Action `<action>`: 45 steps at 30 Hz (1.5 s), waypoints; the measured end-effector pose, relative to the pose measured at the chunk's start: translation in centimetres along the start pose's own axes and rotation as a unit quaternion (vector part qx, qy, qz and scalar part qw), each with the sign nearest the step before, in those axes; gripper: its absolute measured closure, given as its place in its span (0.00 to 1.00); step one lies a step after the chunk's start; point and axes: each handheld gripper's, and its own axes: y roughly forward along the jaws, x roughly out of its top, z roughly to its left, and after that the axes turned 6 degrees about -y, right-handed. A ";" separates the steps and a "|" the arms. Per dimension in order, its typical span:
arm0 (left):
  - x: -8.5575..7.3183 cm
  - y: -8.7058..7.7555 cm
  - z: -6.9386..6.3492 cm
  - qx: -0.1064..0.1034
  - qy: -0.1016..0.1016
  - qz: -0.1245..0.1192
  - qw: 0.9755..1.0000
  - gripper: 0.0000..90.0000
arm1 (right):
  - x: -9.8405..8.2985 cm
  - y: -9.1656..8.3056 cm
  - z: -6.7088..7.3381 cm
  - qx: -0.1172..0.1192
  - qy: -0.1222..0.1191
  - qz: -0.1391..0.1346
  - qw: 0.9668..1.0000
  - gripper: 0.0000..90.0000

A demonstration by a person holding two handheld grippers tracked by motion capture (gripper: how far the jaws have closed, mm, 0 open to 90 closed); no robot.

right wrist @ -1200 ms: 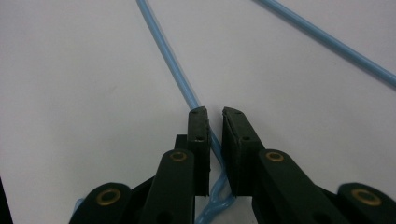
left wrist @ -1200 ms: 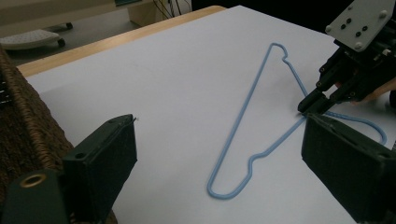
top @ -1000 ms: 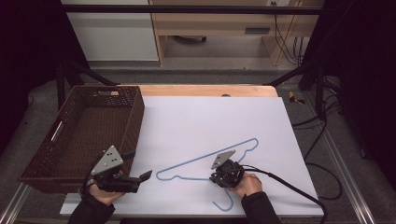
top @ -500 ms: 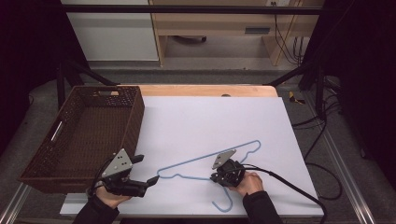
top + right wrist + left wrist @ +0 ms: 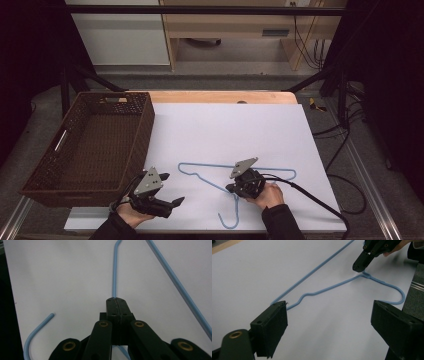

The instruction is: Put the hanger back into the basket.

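The right gripper [image 5: 234, 188], jaws clamped flat together on the neck of a blue wire hanger [image 5: 239, 170], pins it where hook meets shoulders, near the front edge of the white tabletop [image 5: 225, 120]. The hanger lies flat (its hook curls toward the front edge, its long bar runs toward the right edge). In the right gripper view the pads [image 5: 115, 305] meet with the wire between them. To the left, near the front-left corner, the left gripper [image 5: 175, 202] hovers with jaws spread wide and nothing in them, aimed at the hanger's near shoulder tip; in its own view that tip sits just beyond one pad [image 5: 272, 326]. A brown wicker basket [image 5: 145, 117] stands along the left edge. The step in hand appears to be securing the hanger with both tools; next, the left gripper likely needs to advance until the shoulder wire lies between its pads, then close.
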 end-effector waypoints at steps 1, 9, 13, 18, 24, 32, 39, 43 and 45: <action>0.0 0.0 0.0 0.001 0.001 0.000 1.000 0.15 | -0.1 0.1 0.0 -0.001 -0.001 0.004 1.000 1.00; -0.1 -0.2 0.2 0.001 -0.004 -0.004 1.000 0.15 | -0.3 2.0 0.3 -0.012 0.014 0.006 1.000 0.93; -0.1 -0.3 0.3 0.000 -0.009 -0.006 1.000 0.15 | -0.2 2.0 0.5 -0.015 0.015 0.007 1.000 0.93; -0.1 -0.4 0.4 0.002 -0.010 -0.008 1.000 0.15 | -0.1 2.1 0.6 -0.020 0.017 0.013 1.000 0.96; -0.1 -0.4 0.5 0.002 -0.009 -0.008 1.000 0.16 | 0.1 2.0 0.5 -0.020 0.018 0.019 0.999 0.97; 0.1 -0.1 0.5 0.007 -0.002 -0.005 1.000 0.16 | 0.6 0.1 0.5 0.008 0.025 -0.019 0.999 0.97; 0.8 1.8 -0.2 0.021 0.031 0.017 0.999 0.18 | 0.9 -0.6 0.6 0.038 0.027 -0.029 0.998 0.97; 1.3 4.0 -0.9 0.021 0.056 0.042 0.997 0.18 | 0.9 -0.6 0.6 0.044 0.026 -0.030 0.998 0.97; 1.6 5.1 -1.3 0.020 0.075 0.056 0.995 0.19 | 0.9 -0.7 0.7 0.047 0.028 -0.035 0.998 0.97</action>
